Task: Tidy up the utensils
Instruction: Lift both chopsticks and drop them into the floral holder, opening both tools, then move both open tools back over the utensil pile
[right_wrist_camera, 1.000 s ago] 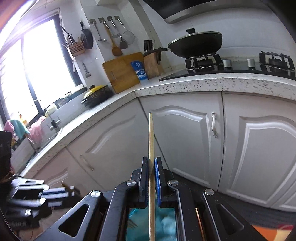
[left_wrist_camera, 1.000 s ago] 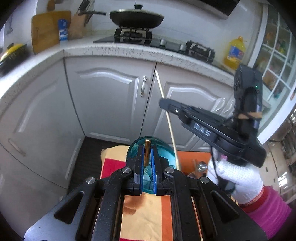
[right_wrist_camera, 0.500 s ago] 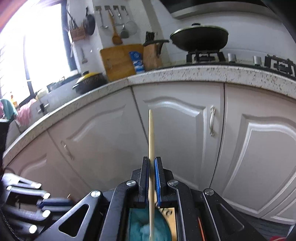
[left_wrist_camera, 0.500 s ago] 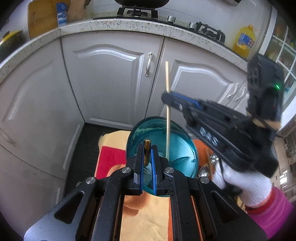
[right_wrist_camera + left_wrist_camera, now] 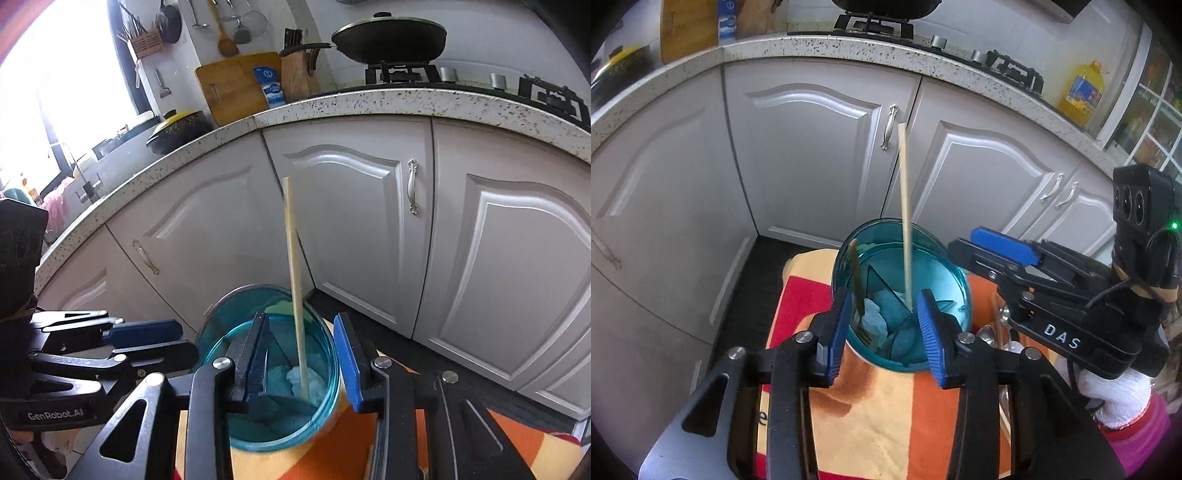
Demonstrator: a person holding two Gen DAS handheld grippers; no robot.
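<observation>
A clear teal cup (image 5: 945, 284) stands on an orange, yellow and red cloth (image 5: 886, 413). A pale wooden chopstick (image 5: 905, 206) stands in it, and a dark fork (image 5: 857, 291) leans inside at its left wall, tines down. My left gripper (image 5: 882, 325) is open, its jaws either side of the cup's near rim. The right gripper (image 5: 1004, 243) shows at the cup's right. In the right wrist view the right gripper (image 5: 301, 354) is open around the cup (image 5: 328, 373), and the chopstick (image 5: 293, 258) stands free between the jaws.
Several metal spoons (image 5: 993, 332) lie on the cloth right of the cup. White cabinet doors (image 5: 812, 155) and a speckled countertop (image 5: 332, 107) rise close behind. The left gripper's body (image 5: 92, 354) fills the left of the right wrist view.
Both grippers have opened. The right one let go of the chopstick and the left one let go of the fork; both now stand in the cup. The right gripper has dropped lower.
</observation>
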